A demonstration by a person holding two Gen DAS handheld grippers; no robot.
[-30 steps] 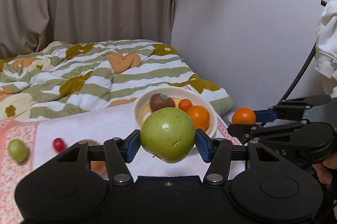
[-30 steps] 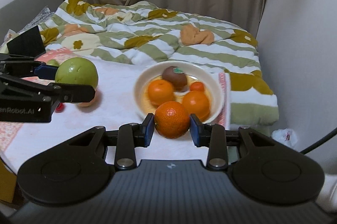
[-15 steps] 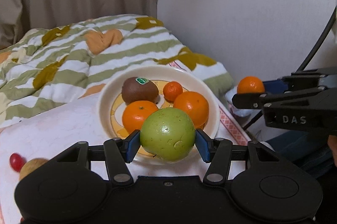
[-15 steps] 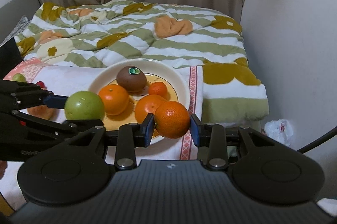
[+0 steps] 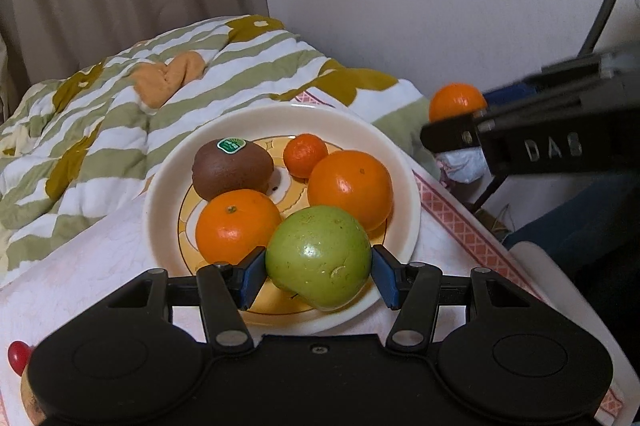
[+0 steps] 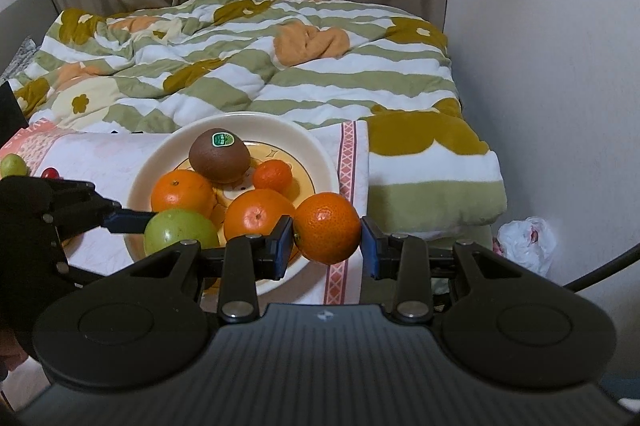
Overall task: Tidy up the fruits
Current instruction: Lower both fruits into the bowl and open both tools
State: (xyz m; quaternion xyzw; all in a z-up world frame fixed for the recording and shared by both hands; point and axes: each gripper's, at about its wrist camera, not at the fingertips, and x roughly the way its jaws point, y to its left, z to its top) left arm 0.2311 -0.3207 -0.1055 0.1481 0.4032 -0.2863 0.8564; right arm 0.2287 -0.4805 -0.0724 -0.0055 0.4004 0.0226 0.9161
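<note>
My left gripper (image 5: 319,276) is shut on a green apple (image 5: 318,262) and holds it over the near part of the cream plate (image 5: 404,193). The plate holds a kiwi (image 5: 232,169), two oranges (image 5: 236,222) and a small mandarin (image 5: 305,154). My right gripper (image 6: 326,246) is shut on an orange (image 6: 327,228), held just beyond the plate's right rim (image 6: 320,153). The apple also shows in the right wrist view (image 6: 180,232), and the held orange in the left wrist view (image 5: 456,101).
The plate sits on a pink-and-white cloth (image 6: 100,157) in front of a striped floral quilt (image 6: 280,65). A small green fruit (image 6: 13,165) and a red one (image 6: 50,172) lie at the far left. A wall stands to the right, with a white bag (image 6: 524,238) below.
My left gripper has carried the apple forward and down over the plate. My right gripper has moved the orange closer to the plate's right rim.
</note>
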